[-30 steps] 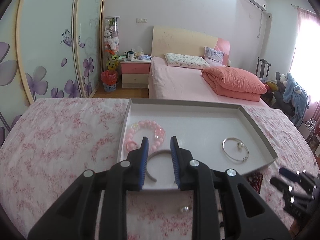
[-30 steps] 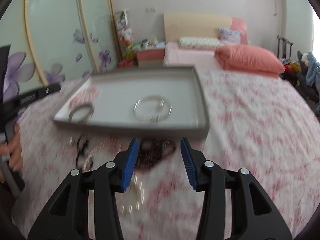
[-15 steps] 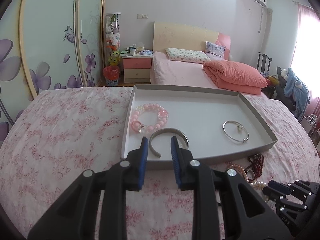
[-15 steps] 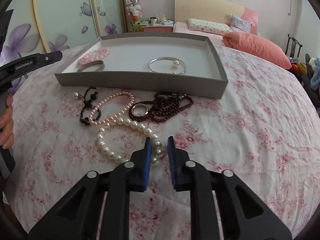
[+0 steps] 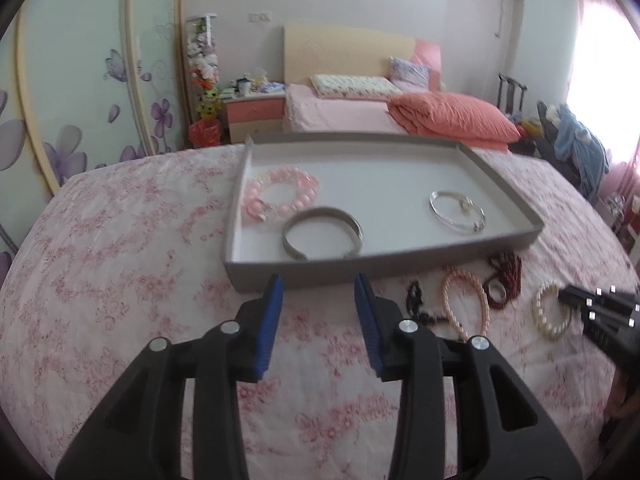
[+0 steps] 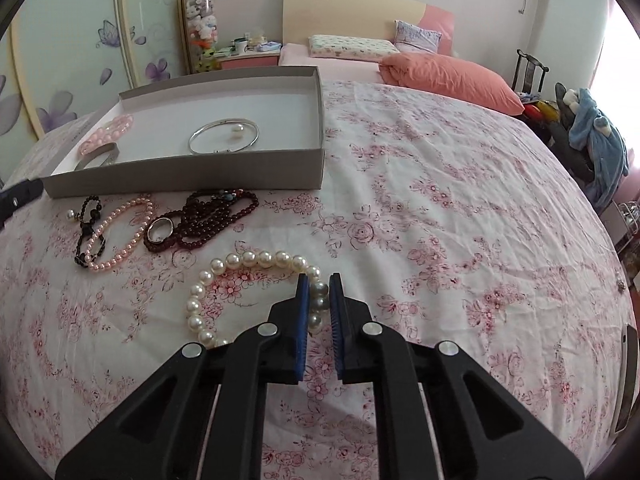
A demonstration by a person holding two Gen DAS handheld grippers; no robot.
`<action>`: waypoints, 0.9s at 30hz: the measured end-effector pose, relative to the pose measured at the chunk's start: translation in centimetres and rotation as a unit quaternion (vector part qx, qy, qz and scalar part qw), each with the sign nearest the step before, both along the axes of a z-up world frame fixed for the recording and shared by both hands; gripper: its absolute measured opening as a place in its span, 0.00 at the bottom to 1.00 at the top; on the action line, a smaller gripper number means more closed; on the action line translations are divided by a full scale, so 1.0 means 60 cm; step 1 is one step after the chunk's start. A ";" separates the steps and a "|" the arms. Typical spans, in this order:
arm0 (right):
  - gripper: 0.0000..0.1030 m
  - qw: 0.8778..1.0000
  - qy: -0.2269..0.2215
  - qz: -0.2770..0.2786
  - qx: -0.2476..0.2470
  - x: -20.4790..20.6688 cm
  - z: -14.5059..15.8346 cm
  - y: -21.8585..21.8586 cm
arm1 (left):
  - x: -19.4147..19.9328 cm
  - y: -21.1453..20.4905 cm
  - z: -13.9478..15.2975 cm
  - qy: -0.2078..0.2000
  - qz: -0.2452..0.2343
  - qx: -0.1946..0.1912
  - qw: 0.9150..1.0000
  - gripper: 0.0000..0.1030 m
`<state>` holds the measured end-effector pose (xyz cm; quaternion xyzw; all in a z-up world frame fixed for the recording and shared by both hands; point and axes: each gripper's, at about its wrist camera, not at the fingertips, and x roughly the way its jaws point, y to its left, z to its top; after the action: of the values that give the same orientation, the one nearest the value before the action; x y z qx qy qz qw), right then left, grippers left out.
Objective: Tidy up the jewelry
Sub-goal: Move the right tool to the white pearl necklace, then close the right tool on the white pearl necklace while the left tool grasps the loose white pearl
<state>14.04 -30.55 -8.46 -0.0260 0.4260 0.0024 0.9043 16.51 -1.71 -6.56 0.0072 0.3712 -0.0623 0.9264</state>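
A grey tray [image 5: 400,264] on the floral bedspread holds a pink bead bracelet [image 5: 280,192], a silver cuff [image 5: 324,212] and a thin silver bangle [image 6: 239,131]. My left gripper [image 5: 319,280] hovers just before the tray's front wall, its jaws opening with nothing between them. In front of the tray lie a black bead piece [image 6: 90,232], a pink pearl bracelet [image 6: 138,236], a dark red bead strand [image 6: 208,220] and a ring [image 6: 162,220]. My right gripper [image 6: 319,280] is shut on the right side of the white pearl bracelet [image 6: 256,258], which rests on the cloth.
The right gripper [image 5: 568,300] shows at the right edge of the left wrist view, with a hand [image 5: 624,400] behind it. Beyond the table stand a bed with an orange quilt [image 6: 452,76], a nightstand [image 5: 254,114] and flowered sliding doors [image 5: 80,92].
The left gripper drew back from the tray, leaving the silver cuff inside, and its jaws widened. The right gripper dropped onto the white pearl bracelet and shut on it.
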 end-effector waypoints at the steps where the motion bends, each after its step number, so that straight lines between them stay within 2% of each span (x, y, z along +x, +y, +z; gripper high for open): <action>1: 0.11 1.000 0.000 0.001 -0.003 0.000 0.000 0.002 | 0.000 -0.006 -0.005 0.006 -0.008 0.003 1.000 0.37; 7: 0.11 1.000 0.000 0.006 -0.006 0.004 -0.002 0.007 | 0.007 -0.038 -0.029 0.032 -0.041 0.022 0.998 0.37; 20: 0.11 1.000 0.001 0.007 0.007 0.004 -0.002 0.002 | 0.040 -0.063 -0.056 0.066 -0.050 0.036 0.996 0.36; 22: 0.11 1.000 0.001 0.007 0.009 0.004 -0.002 0.001 | 0.045 -0.062 -0.055 0.067 -0.046 0.033 0.996 0.34; 25: 0.11 1.000 0.001 0.008 0.009 0.004 -0.002 0.002 | 0.050 -0.066 -0.054 0.067 -0.042 0.032 0.996 0.18; 27: 0.11 1.000 0.001 0.007 0.009 0.004 -0.002 0.002 | 0.050 -0.067 -0.054 0.064 -0.036 0.037 0.997 0.18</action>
<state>14.28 -30.45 -8.58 -0.0212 0.4268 0.0128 0.9040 19.49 -5.74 -9.80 0.0505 0.4316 -0.0821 0.8969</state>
